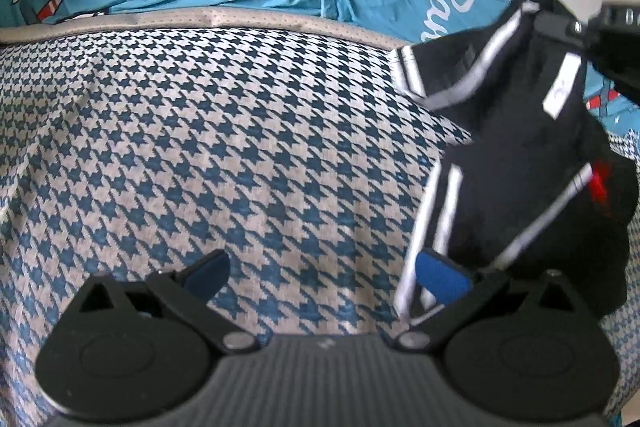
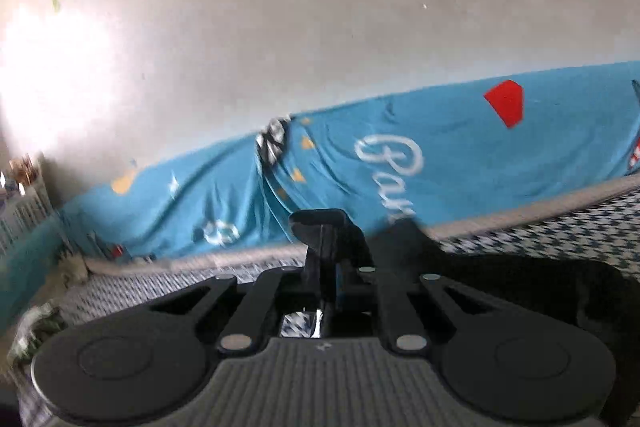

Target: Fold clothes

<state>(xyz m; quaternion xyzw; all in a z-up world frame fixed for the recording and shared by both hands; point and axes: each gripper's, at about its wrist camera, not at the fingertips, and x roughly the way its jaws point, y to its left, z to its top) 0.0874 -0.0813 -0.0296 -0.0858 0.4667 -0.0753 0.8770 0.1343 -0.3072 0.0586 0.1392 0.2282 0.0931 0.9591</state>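
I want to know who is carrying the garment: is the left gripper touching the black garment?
Cannot tell. In the left wrist view the left gripper is open; its right pad overlaps the black garment, but blur hides contact.

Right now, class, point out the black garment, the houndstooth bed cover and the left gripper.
black garment (image 1: 520,163): left wrist view, on its dark middle panel.
houndstooth bed cover (image 1: 224,147): left wrist view, on bare patterned cloth.
left gripper (image 1: 324,277): left wrist view, midway between its blue-padded fingertips.
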